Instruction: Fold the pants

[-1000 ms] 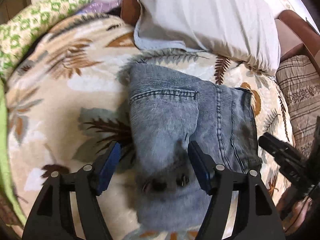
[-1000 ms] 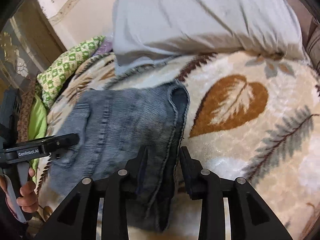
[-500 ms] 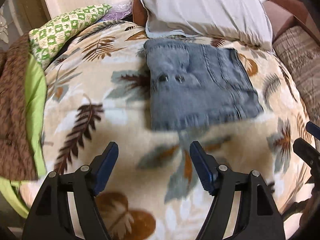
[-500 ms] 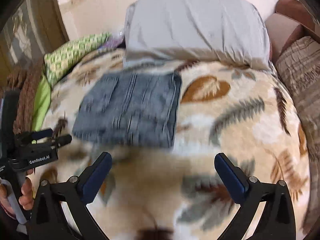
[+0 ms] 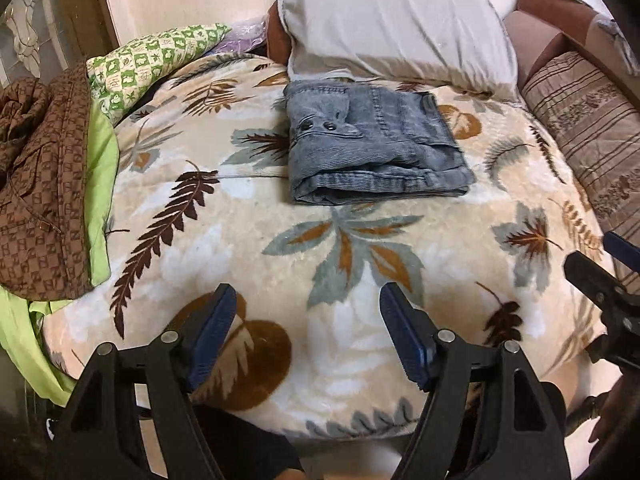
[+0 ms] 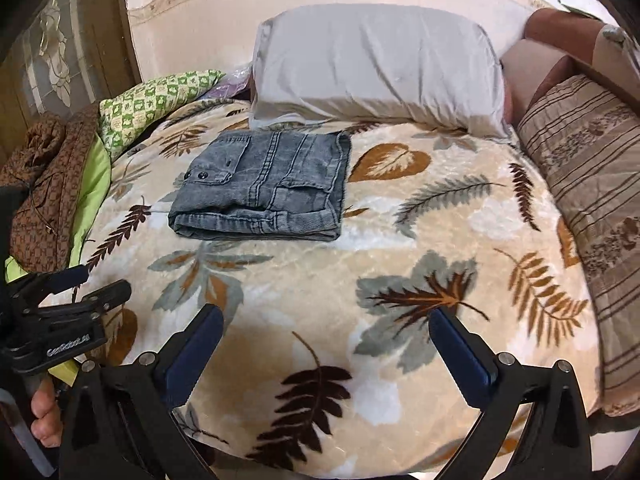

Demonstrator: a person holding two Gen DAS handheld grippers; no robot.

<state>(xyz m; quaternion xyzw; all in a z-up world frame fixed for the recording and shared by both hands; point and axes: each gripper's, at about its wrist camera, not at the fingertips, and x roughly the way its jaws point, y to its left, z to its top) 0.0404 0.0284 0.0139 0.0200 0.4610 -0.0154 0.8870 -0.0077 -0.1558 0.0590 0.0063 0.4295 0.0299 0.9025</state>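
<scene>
The grey-blue corduroy pants point(image 5: 372, 148) lie folded into a compact rectangle on the leaf-patterned blanket point(image 5: 280, 264), near the pillow; they also show in the right wrist view point(image 6: 264, 188). My left gripper point(image 5: 308, 312) is open and empty, held well back from the pants over the near part of the bed. My right gripper point(image 6: 324, 332) is open wide and empty, also well back. The left gripper appears at the left edge of the right wrist view point(image 6: 68, 292); the right gripper shows at the right edge of the left wrist view point(image 5: 600, 276).
A white pillow point(image 5: 400, 28) lies behind the pants. A green checked cushion point(image 5: 148, 60) and brown patterned cloth point(image 5: 40, 184) pile up at the left. A striped cushion point(image 6: 592, 200) lines the right side. The bed's near edge is just below the grippers.
Both grippers let go of the pants and pulled back toward the near edge of the bed. The right gripper opened from shut on the fabric. The folded pants stay by the pillow.
</scene>
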